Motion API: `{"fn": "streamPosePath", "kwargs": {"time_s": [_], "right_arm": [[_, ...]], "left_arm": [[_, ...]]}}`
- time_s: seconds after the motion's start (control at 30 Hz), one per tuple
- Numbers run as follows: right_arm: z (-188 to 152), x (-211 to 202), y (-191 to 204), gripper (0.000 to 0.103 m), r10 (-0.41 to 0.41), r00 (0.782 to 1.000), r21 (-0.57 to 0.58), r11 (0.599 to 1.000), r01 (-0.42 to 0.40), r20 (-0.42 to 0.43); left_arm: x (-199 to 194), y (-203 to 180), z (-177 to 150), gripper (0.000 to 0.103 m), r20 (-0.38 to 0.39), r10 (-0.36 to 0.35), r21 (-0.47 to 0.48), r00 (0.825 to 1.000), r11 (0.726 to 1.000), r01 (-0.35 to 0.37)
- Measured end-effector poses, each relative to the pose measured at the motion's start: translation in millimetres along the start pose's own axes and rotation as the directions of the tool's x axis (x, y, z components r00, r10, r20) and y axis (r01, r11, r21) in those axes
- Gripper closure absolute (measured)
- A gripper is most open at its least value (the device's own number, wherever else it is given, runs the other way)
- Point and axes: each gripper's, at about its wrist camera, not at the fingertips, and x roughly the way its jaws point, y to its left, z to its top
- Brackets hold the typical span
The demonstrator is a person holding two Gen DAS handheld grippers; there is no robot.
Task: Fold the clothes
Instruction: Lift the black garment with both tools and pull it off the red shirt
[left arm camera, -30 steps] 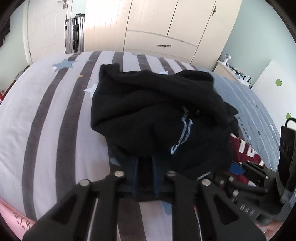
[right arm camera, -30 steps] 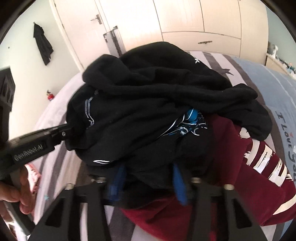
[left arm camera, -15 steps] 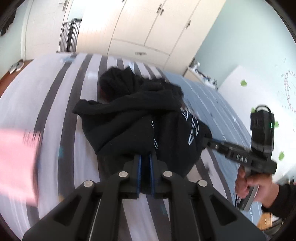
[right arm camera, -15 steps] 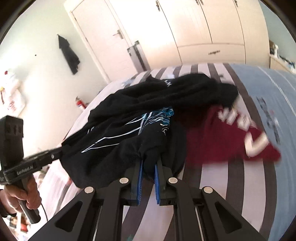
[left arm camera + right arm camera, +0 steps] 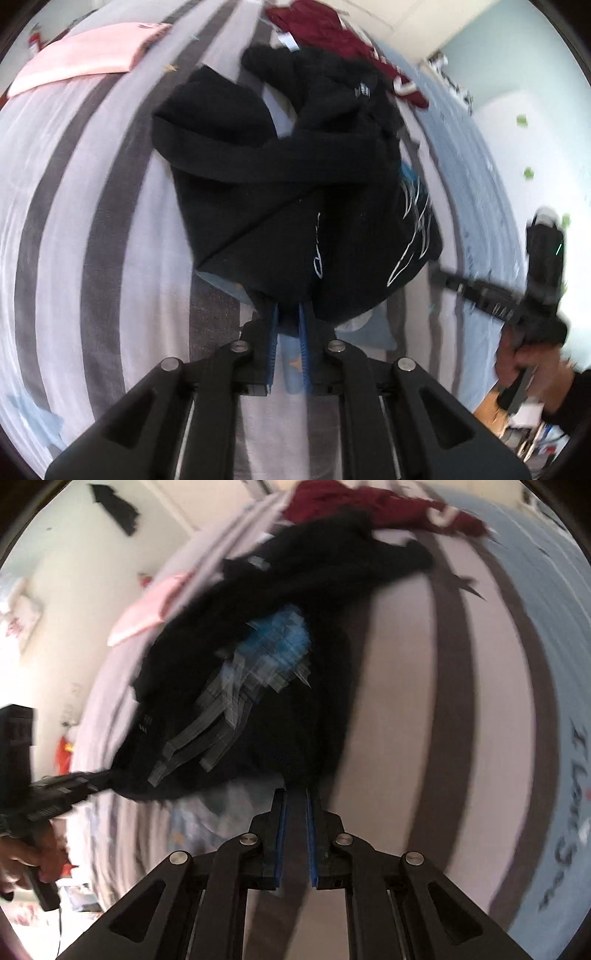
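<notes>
A black sweatshirt (image 5: pixel 273 177) with a white and blue print hangs stretched between both grippers over the striped bed (image 5: pixel 74 192). My left gripper (image 5: pixel 288 314) pinches its lower hem between the blue pads; the jaws are opening slightly with the cloth still pressed between them. My right gripper (image 5: pixel 295 794) is shut on another part of the sweatshirt (image 5: pixel 325 709), which is heavily blurred. In the left wrist view, a hand holds the right gripper (image 5: pixel 436 275) at the garment's right corner. The left gripper (image 5: pixel 107 775) shows in the right wrist view at the cloth's left corner.
A maroon garment (image 5: pixel 317 26) with white lettering lies at the far end of the bed, also in the right wrist view (image 5: pixel 369 502). A folded pink cloth (image 5: pixel 81 55) rests far left. A blue lettered section of the bed cover (image 5: pixel 554 664) runs along the right.
Both grippers have swept fast across the bed, dragging the black sweatshirt off the maroon garment. The right jaws closed on the cloth. The pink cloth now lies far behind.
</notes>
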Motion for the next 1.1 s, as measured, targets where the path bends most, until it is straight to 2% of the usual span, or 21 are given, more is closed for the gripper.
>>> {"fn": "streamPosePath", "kwargs": {"time_s": [0.03,0.07,0.1,0.13,0.17,0.2,0.3,0.37,0.43,0.53,0.57,0.67,0.73,0.77,0.8,0.83,0.87,0.93,1.0,1.1], "right_arm": [[-2.4,-5.3,-5.0,0.094,-0.007,1.000,0.020,1.000,0.007,0.015],[-5.2,-13.2,-9.5,0.093,-0.009,0.999,0.042,0.999,0.007,0.044],[-5.2,-19.7,-13.9,0.092,-0.014,0.998,0.062,0.998,0.010,0.068],[-1.0,-24.3,-18.2,0.088,-0.022,0.996,0.079,0.997,0.015,0.088],[3.1,-28.9,-22.6,0.082,-0.031,0.994,0.096,0.995,0.021,0.107],[8.8,-30.8,-27.0,0.080,-0.036,0.992,0.108,0.994,0.022,0.124],[33.0,-21.7,-39.4,0.069,-0.029,0.987,0.117,0.993,0.010,0.159],[49.6,-8.7,-39.7,0.058,-0.012,0.986,0.096,0.995,-0.004,0.167],[59.9,5.8,-40.8,0.058,-0.001,0.988,0.080,0.997,-0.011,0.152],[68.9,28.7,-41.2,0.058,0.008,0.992,0.056,0.998,-0.015,0.124],[71.0,36.5,-40.7,0.058,0.009,0.993,0.047,0.999,-0.015,0.117],[79.0,53.9,-48.8,0.058,0.060,0.993,0.098,0.993,-0.070,0.105],[83.2,61.4,-55.4,0.057,0.101,0.990,0.142,0.983,-0.115,0.103],[84.8,64.0,-57.1,0.060,0.118,0.988,0.153,0.979,-0.132,0.102],[86.0,65.4,-56.9,0.067,0.131,0.986,0.151,0.978,-0.145,0.098],[87.2,66.9,-56.8,0.094,0.145,0.985,0.148,0.976,-0.158,0.094],[88.1,67.3,-56.4,0.101,0.153,0.984,0.147,0.975,-0.165,0.092],[89.0,55.0,-55.4,0.101,0.141,0.983,0.152,0.976,-0.157,0.116],[90.7,34.0,-54.7,0.101,0.122,0.980,0.157,0.977,-0.147,0.156],[96.1,-24.6,-53.5,0.101,0.088,0.965,0.161,0.978,-0.131,0.246]], "left_arm": [[-7.6,2.5,2.1,0.090,0.021,0.007,-0.007,1.000,1.000,-0.007],[-15.4,5.5,5.1,0.084,0.047,0.021,-0.010,0.999,1.000,-0.020],[-22.7,9.3,9.4,0.073,0.079,0.045,-0.002,0.996,0.999,-0.045],[-26.9,14.0,15.4,0.067,0.102,0.067,0.007,0.992,0.998,-0.068],[-28.7,21.8,27.1,0.054,0.121,0.092,0.016,0.988,0.995,-0.094],[-28.4,26.8,38.0,0.048,0.134,0.108,0.023,0.985,0.993,-0.113],[-9.5,19.1,60.5,0.042,0.140,0.102,0.120,0.985,0.986,-0.119],[4.8,11.8,73.7,0.041,0.142,0.099,0.203,0.985,0.971,-0.127],[22.8,-2.1,82.7,0.040,0.140,0.113,0.299,0.984,0.942,-0.151],[46.3,-10.9,87.1,0.040,0.112,0.110,0.366,0.988,0.920,-0.144],[51.5,-11.0,87.1,0.041,0.099,0.102,0.381,0.990,0.915,-0.133],[61.3,-9.8,86.1,0.070,0.050,0.059,0.412,0.997,0.908,-0.074],[63.6,-7.7,87.6,0.083,0.033,0.058,0.420,0.998,0.905,-0.066],[59.4,-5.2,89.2,0.090,0.030,0.051,0.406,0.998,0.912,-0.059],[55.2,-2.6,90.8,0.092,0.028,0.044,0.392,0.999,0.919,-0.052],[51.0,0.0,92.4,0.094,0.026,0.038,0.378,0.999,0.925,-0.044],[45.4,2.2,95.5,0.096,0.031,0.029,0.359,0.999,0.933,-0.038],[26.7,5.6,108.4,0.097,0.075,0.001,0.302,0.997,0.953,-0.024],[-8.6,10.9,124.3,0.098,0.146,-0.035,0.242,0.989,0.970,-0.001],[-70.1,12.9,150.5,0.099,0.274,-0.070,0.183,0.959,0.983,0.019]]}}
